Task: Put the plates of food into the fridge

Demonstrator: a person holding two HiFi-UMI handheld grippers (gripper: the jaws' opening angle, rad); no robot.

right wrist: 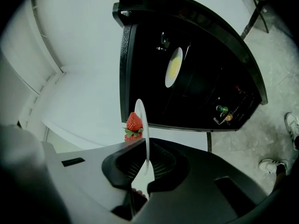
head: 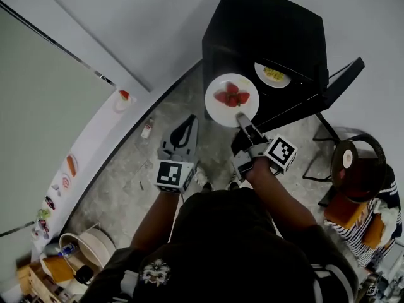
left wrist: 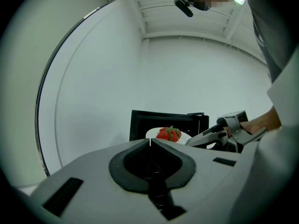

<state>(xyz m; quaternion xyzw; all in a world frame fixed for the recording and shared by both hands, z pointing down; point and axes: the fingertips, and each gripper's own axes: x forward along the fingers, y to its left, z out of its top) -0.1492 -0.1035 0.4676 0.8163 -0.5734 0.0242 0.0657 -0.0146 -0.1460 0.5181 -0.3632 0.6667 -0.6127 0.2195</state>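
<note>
One plate of strawberries [head: 218, 113] sits pinched by its rim in the right gripper [head: 240, 116] before the open fridge [head: 271, 24]; left gripper [head: 184, 126] pressed together, empty; next likely needs level entry onto a shelf

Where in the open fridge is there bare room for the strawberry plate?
The shelf looks bare beside the yellow-food plate, toward the fridge wall nearer the strawberry plate. The door pocket holds small items, so it is crowded.

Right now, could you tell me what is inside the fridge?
A plate of yellow food sits inside the fridge. The strawberry plate in the right gripper hides part of the opening.
</note>
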